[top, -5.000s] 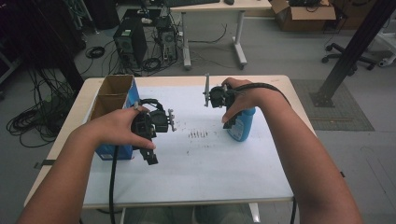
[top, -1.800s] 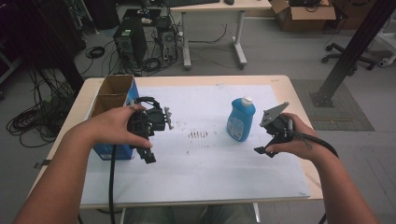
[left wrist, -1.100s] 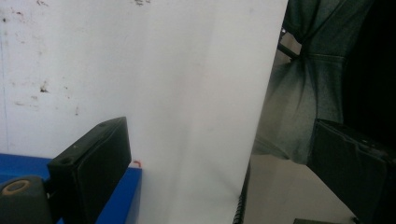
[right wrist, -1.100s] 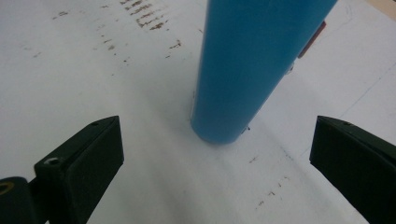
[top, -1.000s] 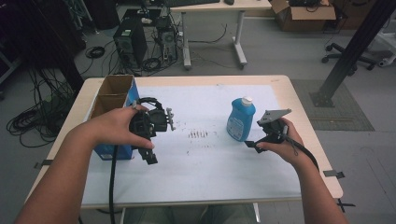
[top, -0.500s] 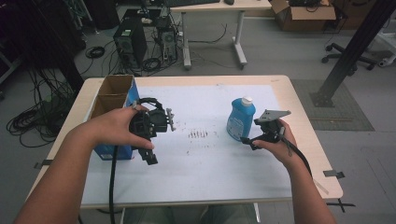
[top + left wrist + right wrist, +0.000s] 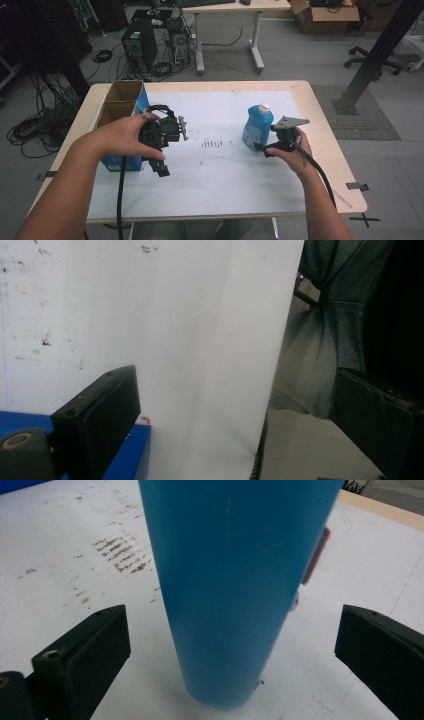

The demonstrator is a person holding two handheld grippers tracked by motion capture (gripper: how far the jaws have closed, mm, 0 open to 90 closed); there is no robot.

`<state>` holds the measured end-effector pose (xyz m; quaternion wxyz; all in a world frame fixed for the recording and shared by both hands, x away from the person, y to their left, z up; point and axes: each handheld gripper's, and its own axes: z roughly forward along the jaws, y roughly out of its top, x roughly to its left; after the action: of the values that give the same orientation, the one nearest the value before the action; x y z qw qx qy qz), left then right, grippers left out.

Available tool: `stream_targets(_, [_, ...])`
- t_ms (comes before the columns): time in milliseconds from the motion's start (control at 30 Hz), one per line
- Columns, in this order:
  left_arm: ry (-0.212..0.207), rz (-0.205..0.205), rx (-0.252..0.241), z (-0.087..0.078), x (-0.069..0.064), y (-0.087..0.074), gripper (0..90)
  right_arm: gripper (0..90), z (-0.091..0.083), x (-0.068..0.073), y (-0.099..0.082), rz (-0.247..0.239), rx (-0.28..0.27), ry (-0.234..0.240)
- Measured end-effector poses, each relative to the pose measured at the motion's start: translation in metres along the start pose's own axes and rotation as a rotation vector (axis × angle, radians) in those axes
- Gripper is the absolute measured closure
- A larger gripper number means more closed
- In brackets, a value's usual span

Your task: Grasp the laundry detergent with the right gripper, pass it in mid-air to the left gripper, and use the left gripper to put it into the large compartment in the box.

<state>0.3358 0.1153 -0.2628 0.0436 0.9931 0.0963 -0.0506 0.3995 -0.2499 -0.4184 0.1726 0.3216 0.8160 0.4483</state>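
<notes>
A blue bottle (image 7: 257, 129) with a white cap stands upright on the white table cover (image 7: 220, 175), right of centre. My right gripper (image 7: 263, 149) is at its right side, low near the base, and points left at it. In the right gripper view the bottle (image 7: 230, 580) stands between the wide-open jaws of the right gripper (image 7: 232, 655), untouched on both sides. My left gripper (image 7: 161, 167) hovers over the left part of the table, aimed back at the near edge. The left gripper (image 7: 235, 430) is open with nothing between its jaws.
An open cardboard box with blue sides (image 7: 119, 107) stands at the table's left edge, just behind my left hand; its blue side (image 7: 127, 455) is close to one jaw. Brown smudges (image 7: 214, 144) mark the cover's middle. A person's dark clothing (image 7: 330, 340) lies past the near edge.
My right gripper left the bottle standing, drew away to the right edge, then came back left until its open jaws straddle the bottle's base. The left gripper has stayed put.
</notes>
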Motion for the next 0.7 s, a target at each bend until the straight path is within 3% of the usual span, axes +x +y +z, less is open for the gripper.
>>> stream_targets(300, [0.002, 0.002, -0.003, -0.001, -0.001, -0.001, 6.6, 1.0, 0.009, 0.000, -0.002, 0.028, -0.037, 0.007])
stream_targets(700, [0.001, 0.007, -0.009, -0.001, -0.002, -0.001, 6.6, 0.6, 0.014, 0.004, -0.002, 0.038, -0.086, -0.028])
